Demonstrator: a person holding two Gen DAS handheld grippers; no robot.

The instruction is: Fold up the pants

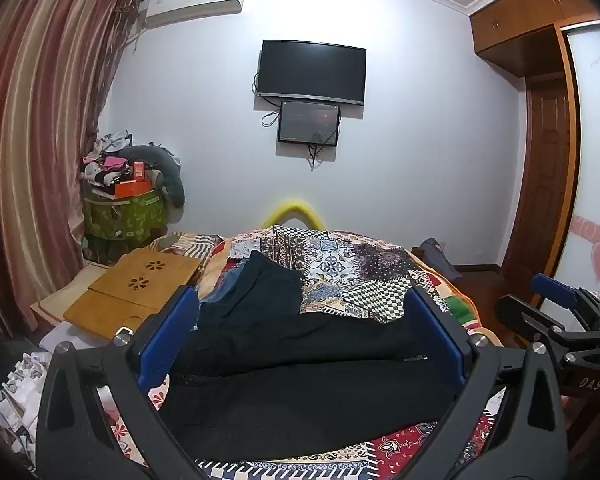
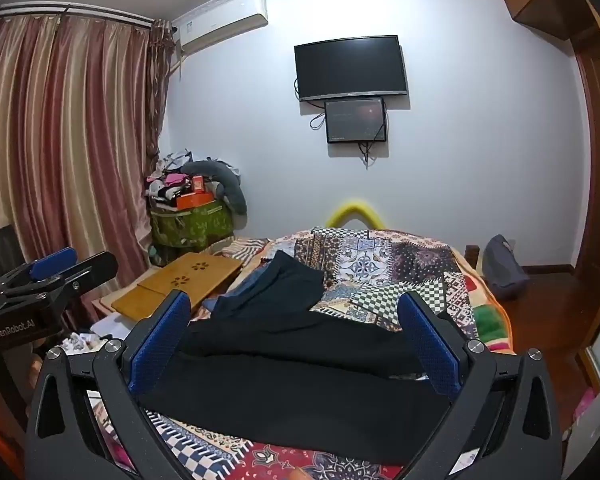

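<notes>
Both tools hang just above the near end of the bed, jaws spread wide and gripping nothing: the left tool (image 1: pixel 300 328) and the right tool (image 2: pixel 294 328) each frame the black pants (image 1: pixel 300 392) between their blue pads without touching the cloth. The pants lie spread across the patchwork bedspread (image 1: pixel 360 272), crumpled; black on black hides their seams and legs, and the tool frames cut off their near edge. Where waistband ends and legs begin cannot be told. Just beyond the pants lies a second dark garment (image 1: pixel 268 284), over a bit of blue cloth, partly covered. Right of the pants the bedspread lies bare up to the bed's far edge, giving open room; its right border drops to a wooden floor (image 2: pixel 548 304). Left of the pants, a wooden lap tray (image 1: pixel 136 288) sits at the bed's side, close to the left tool's path. Farther off, a heap of clutter (image 1: pixel 128 172) on a green box stands by the curtain (image 1: pixel 40 140). On the far wall hangs a television (image 1: pixel 312 70).
</notes>
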